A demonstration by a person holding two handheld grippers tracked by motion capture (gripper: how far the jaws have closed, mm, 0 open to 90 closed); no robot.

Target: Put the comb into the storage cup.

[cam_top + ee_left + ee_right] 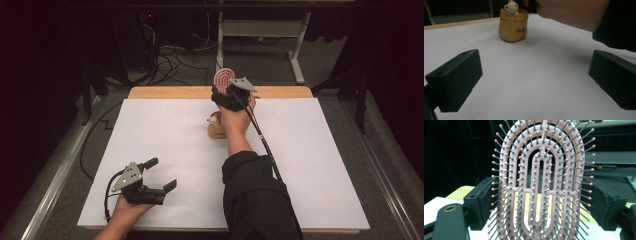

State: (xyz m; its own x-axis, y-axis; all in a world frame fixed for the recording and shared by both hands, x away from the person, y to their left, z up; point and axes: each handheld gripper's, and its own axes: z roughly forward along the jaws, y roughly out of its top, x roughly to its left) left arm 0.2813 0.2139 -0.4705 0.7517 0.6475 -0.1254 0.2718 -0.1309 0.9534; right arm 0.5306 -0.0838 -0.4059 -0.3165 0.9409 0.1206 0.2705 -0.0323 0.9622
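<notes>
**Brush held upright at the far edge**

My right gripper [226,89] clamps the pink brush [223,79] upright between its jaws, above the table's [150,140] far edge. The pot [216,129] sits just nearer. My left gripper [156,174] rests open, near left.

The table [165,150] is being watched from above, looking forward. The yellow pot [513,24] is being viewed low and level across the tabletop; it is also being caught overhead. The pink brush [539,182] is being seen very close.
</notes>
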